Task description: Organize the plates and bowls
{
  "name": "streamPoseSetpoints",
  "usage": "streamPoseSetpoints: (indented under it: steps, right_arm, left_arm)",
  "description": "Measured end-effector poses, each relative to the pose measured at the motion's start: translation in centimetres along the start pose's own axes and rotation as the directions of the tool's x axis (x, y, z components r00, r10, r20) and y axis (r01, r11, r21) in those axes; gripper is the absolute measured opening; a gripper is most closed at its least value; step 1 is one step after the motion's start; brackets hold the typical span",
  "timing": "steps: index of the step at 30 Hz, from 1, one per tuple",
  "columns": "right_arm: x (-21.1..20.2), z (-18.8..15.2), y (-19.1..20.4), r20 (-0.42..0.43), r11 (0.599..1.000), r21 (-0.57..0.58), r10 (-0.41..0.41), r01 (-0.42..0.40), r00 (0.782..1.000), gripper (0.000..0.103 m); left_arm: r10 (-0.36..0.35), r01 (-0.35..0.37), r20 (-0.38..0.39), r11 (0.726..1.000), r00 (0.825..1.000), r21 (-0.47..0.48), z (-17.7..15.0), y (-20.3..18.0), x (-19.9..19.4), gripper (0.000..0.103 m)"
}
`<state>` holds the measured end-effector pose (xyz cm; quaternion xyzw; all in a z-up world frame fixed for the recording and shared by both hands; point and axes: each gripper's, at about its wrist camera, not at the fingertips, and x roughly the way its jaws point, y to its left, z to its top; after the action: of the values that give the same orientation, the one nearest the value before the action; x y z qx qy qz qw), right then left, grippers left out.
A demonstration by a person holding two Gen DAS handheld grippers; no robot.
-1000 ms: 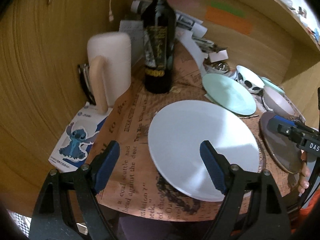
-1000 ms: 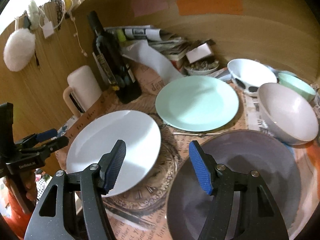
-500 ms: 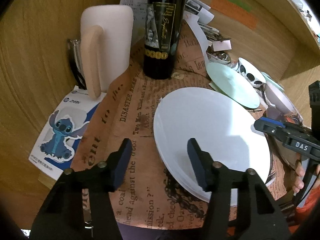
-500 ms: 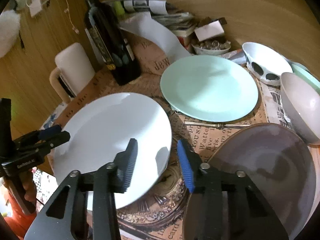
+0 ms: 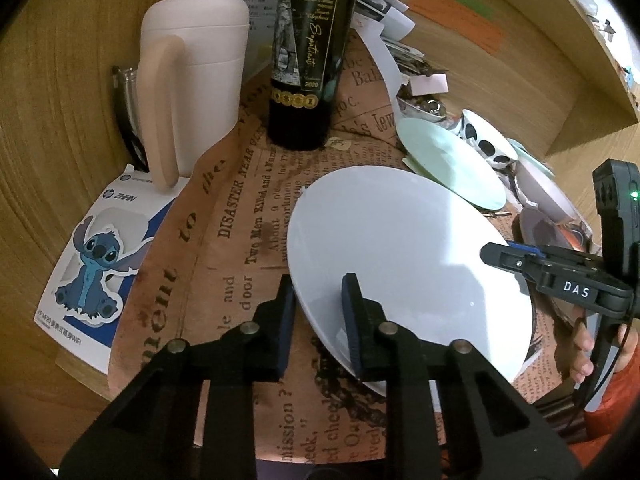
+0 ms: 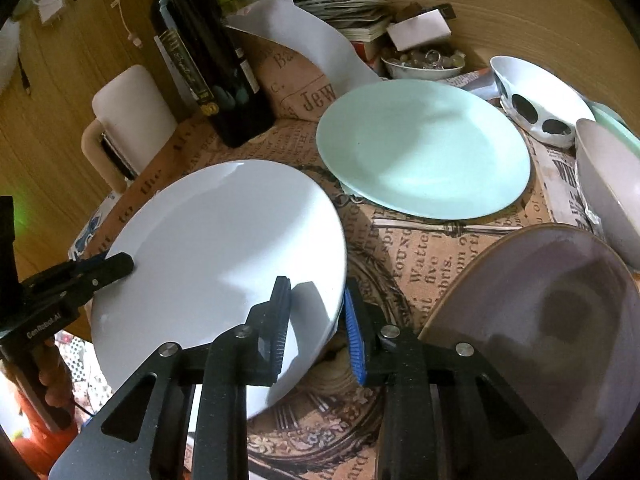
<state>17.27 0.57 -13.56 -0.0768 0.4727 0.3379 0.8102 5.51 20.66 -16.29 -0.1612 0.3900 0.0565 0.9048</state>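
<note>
Now, plain white plate point(image 5: 404, 252) tilted off the table, left gripper point(image 5: 318, 312) just closed on its near rim, right gripper point(image 6: 316, 328) just clamped on the opposite edge.

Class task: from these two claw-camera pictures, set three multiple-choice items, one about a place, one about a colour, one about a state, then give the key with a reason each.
1. Where is the wine bottle?
A. behind the white plate
B. on the green plate
C. in a bowl

2. What colour is the plate beyond the white one?
A. red
B. pale green
C. black

3. How is the white plate held?
A. by no claw
B. by one claw
C. by both claws, on opposite edges

Key:
1 A: the wine bottle stands past the white plate.
2 B: the green plate is pale green.
3 C: the left claw and right claw each straddle its rim.
</note>
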Motion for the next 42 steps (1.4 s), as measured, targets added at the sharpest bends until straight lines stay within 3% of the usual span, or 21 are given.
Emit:
streamPoseSetpoints:
  steps: [12,20,42]
  right_arm:
    - [-1.0,-0.4,0.0,0.041,0.999,0.034,0.023,-0.025,0.999,0.024]
    - [-2.3,-0.4,0.0,0.088,0.999,0.029,0.029,-0.032,0.996,0.024]
    - [-8.5,-1.2,-2.4,0.248,0.998,0.056,0.006,-0.02,0.969,0.024]
  left_arm:
    - [0.024,-0.024,-0.008,0.999,1.0,-0.034,0.4,-0.1,0.0,0.023]
    - [0.026,-0.025,0.036,0.999,0.999,-0.039,0.4,-0.6,-1.0,0.023]
    - [-0.017,0.013,0.129,0.999,0.992,0.037,2.0,-6.8,-3.6,0.023]
